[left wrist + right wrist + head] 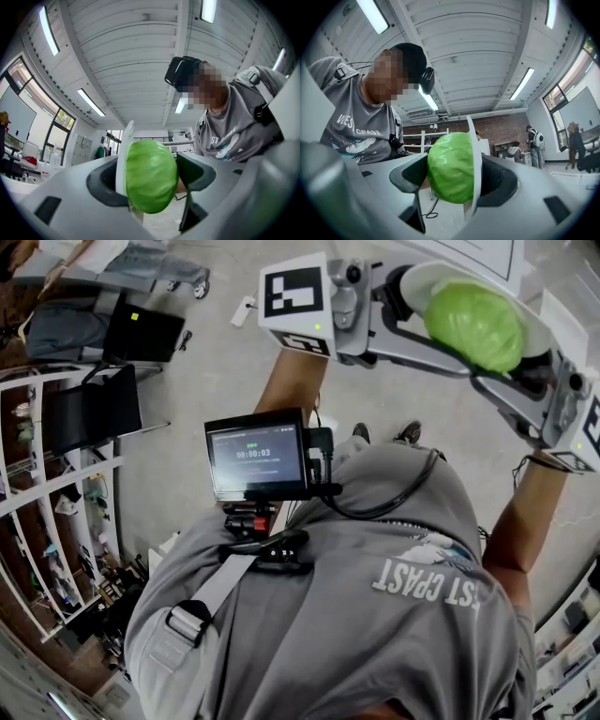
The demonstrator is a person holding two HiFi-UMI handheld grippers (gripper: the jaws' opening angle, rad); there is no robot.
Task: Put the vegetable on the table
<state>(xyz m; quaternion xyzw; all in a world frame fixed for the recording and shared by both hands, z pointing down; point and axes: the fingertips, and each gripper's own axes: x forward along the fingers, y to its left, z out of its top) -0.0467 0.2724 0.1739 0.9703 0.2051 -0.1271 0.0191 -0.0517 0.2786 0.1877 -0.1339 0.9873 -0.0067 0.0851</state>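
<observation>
A round green cabbage is held high in front of the person, lying against a white plate. My left gripper comes in from the left and my right gripper from the right, and both clamp the same load. In the left gripper view the cabbage fills the gap between the jaws, with the plate edge-on against the left jaw. The right gripper view shows the cabbage pinned likewise, its plate against the right jaw. No table is in view.
A small screen is mounted on the person's chest. Far below are a grey floor, white shelving and black chairs at the left. Other people stand by a brick wall at the back.
</observation>
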